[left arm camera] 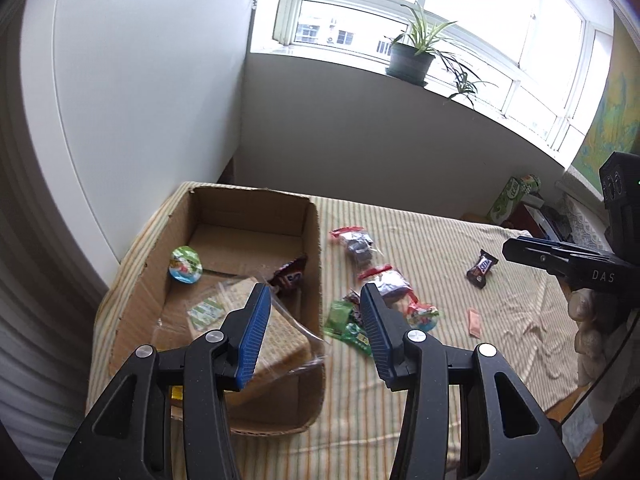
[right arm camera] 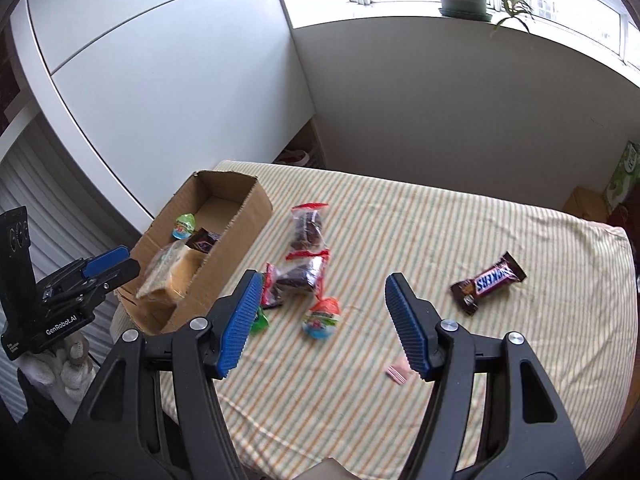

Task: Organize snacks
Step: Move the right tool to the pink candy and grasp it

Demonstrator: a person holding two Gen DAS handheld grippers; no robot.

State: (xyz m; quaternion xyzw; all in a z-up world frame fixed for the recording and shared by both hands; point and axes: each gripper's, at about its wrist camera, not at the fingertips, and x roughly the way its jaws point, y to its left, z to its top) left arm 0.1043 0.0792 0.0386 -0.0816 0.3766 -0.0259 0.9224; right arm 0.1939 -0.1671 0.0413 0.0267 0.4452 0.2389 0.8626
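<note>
Both grippers, left gripper (left arm camera: 312,336) and right gripper (right arm camera: 324,324), hang with jaws apart and empty, seemingly between drops. Several snacks already lie in the cardboard box (right arm camera: 240,216) at ten o'clock of the right gripper, so next comes a grab among loose ones on the striped tabletop (right arm camera: 400,220). Nearest is the egg-shaped candy (right arm camera: 322,318) dead ahead, crowded by brownie packets (right arm camera: 304,274); the chocolate bar (right arm camera: 488,282) sits clear at two o'clock.
</note>
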